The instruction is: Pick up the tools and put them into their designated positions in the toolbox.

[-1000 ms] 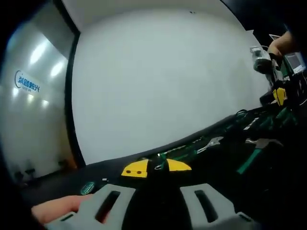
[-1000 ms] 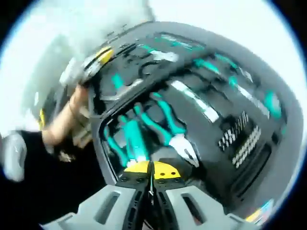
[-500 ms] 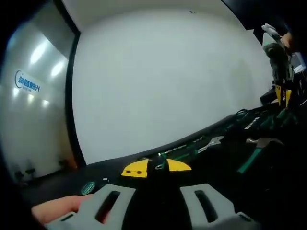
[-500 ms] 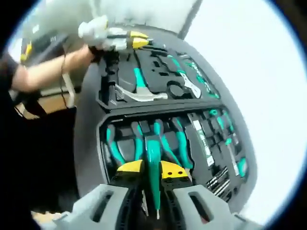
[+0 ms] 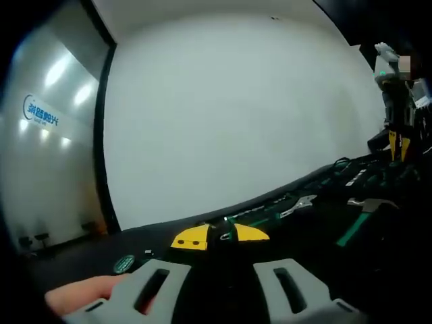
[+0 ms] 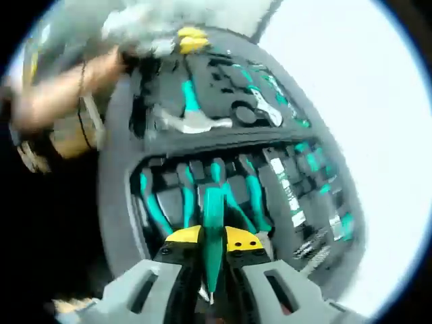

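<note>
Right gripper view looks down on an open toolbox (image 6: 118, 202), its dark foam tray packed with teal-handled tools. The right gripper (image 6: 214, 244) has its yellow-tipped jaws clamped on a teal-handled screwdriver (image 6: 212, 223), the handle running up between the tips and the thin metal shaft pointing back toward the camera. Just beyond the tips sits a row of pliers (image 6: 192, 196) in the nearer tray; to the right of them lie strips of small bits (image 6: 293, 202). Farther out, in the second tray, a hammer (image 6: 192, 121) rests in its cut-out with a wrench (image 6: 266, 111) to its right. At the far end of the box, up and to the left, the left gripper (image 6: 189, 39) shows blurred, held by a person's hand (image 6: 101, 71) — its yellow tips over the tray's edge.

Left gripper view faces a pale wall (image 5: 229, 115) across the box at a low angle. The left gripper (image 5: 221, 235) has its yellow tips close together on something dark and teal between them; what it is cannot be made out. Ahead and to the right lie the wrench (image 5: 300, 202) and the hammer (image 5: 361, 212). The right gripper (image 5: 396, 143) hangs tips-down at the far right edge — above the box.
</note>
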`<state>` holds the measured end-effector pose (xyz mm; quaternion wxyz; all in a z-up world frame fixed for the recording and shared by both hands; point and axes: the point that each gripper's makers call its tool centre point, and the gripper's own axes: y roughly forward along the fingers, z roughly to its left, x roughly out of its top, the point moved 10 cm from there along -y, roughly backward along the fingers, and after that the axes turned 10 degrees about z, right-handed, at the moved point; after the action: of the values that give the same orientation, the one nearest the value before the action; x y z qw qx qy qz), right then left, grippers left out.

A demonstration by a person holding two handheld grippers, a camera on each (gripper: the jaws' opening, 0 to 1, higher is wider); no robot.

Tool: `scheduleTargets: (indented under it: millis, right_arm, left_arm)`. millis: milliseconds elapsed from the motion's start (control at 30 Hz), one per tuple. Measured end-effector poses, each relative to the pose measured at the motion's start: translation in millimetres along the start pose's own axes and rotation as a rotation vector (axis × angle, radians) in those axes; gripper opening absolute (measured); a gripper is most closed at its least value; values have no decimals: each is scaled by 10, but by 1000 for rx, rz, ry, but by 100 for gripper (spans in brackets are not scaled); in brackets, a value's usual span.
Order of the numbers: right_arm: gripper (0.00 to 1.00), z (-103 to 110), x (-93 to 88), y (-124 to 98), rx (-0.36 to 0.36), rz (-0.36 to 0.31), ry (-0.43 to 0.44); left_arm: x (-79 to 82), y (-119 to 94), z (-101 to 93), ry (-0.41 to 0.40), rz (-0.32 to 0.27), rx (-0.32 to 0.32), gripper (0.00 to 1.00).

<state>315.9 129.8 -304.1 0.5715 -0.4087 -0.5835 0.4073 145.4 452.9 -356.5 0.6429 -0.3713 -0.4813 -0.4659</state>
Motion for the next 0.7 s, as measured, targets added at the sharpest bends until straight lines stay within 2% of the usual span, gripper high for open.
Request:
scheduleTargets:
  millis: [33, 67, 100, 133, 167, 200, 233, 300, 433, 500, 533, 567, 600, 633, 667, 700]
  right_arm:
    - [9, -135, 35, -16, 30, -31, 19]
    - [9, -306, 56, -24, 70, -25, 62]
    - [9, -391, 59, -24, 90, 6, 68]
    - [9, -488, 82, -28, 118, -6, 73]
    - [9, -621, 108, -17, 178, -57, 118]
    - [9, -724, 126, -13, 256, -64, 205]
    - [9, -819, 129, -4, 371, -62, 310]
    - [9, -937, 94, 25, 481, -88, 312]
    - [9, -1038, -28, 155, 480, -134, 313]
    - [9, -1094, -125, 227, 462, -112, 271]
    - [10, -1020, -185, 257, 443, -100, 266]
    - [10, -1010, -183, 240, 453, -97, 280]
    - [10, -996, -184, 234, 447, -120, 284]
    - [11, -993, -188, 233, 425, -88, 330]
    - [11, -1014, -202, 221, 403, -73, 318]
    - [11, -1024, -192, 173, 378, -85, 293]
  left_arm:
    - [5, -5, 2, -7, -2, -1, 9]
    - [5, -5, -2, -8, -2, -1, 9]
    - [-6, 6, 10, -8, -2, -1, 9]
    - [-8, 12, 11, -4, -5, -6, 9]
    - [-6, 13, 4, -1, -7, -8, 9]
    - [-8, 16, -1, 6, -7, -7, 9]
    - [-9, 17, -1, 7, -5, -7, 9]
    - [-13, 18, 9, 10, -2, -8, 9]
    - [-29, 31, 44, 5, -5, -8, 9]
    - [-26, 29, 43, 2, -8, -10, 9]
    - [-27, 29, 44, 2, -8, -11, 9]
    - [-27, 32, 43, 3, -8, -10, 9]
    - [-27, 33, 44, 2, -8, -10, 9]
    - [-27, 33, 47, 0, -10, -11, 9]
    - [-20, 26, 35, -2, -12, -13, 9]
    - [-19, 25, 35, -2, -12, -13, 9]
